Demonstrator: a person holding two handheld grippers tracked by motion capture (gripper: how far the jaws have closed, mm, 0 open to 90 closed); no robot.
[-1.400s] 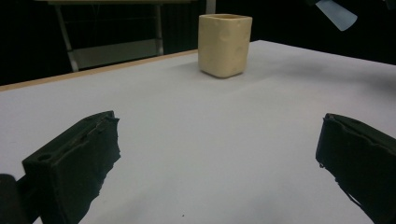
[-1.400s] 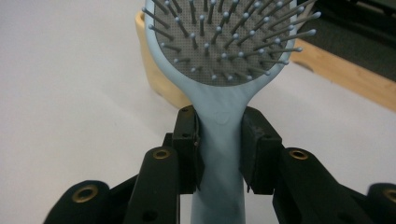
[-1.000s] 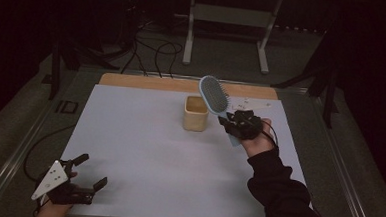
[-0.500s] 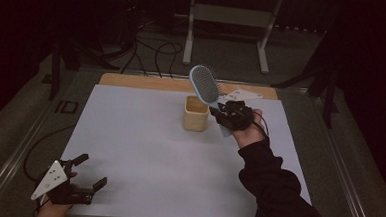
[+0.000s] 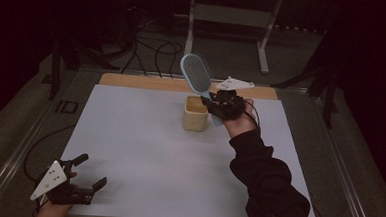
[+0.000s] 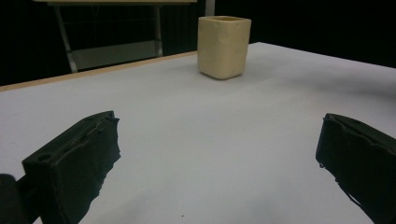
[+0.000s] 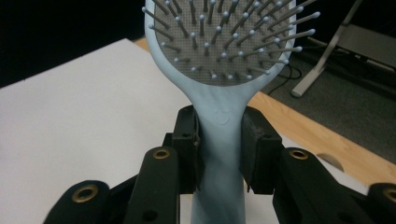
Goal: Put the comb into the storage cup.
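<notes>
At the far side of the table: the right gripper (image 5: 216,103), held in a hand with a black sleeve (image 5: 267,182) behind it, is up off the surface just to the right of the small cream-coloured square cup (image 5: 196,113).
Right gripper's hold: its jaws are clamped on the neck of a pale blue plastic paddle hairbrush (image 7: 223,70), one black pad on each side of the handle, as the right gripper view makes plain.
Hairbrush: in the high view the pale blue brush (image 5: 197,74) slants up and away to the left from the jaws, its oval head above and behind the cup, its handle end poking out below the gripper on the right.
Bristles: grey cushion with ball-tipped pins, facing the gripper's own camera.
Cup: standing upright on the white table sheet (image 5: 154,146), just left of the right gripper; whether the brush handle touches it I cannot tell.
Left gripper (image 5: 85,175): low at the near left corner of the sheet, well apart from the cup and from the other gripper.
Left gripper's jaws: spread wide with nothing between them; the left gripper view shows bare white sheet in the gap and the cup (image 6: 223,46) far ahead.
Beyond the grippers: a strip of bare wooden table edge (image 5: 147,82), then dark floor with cables (image 5: 154,51) and a grey metal stand (image 5: 230,20).
</notes>
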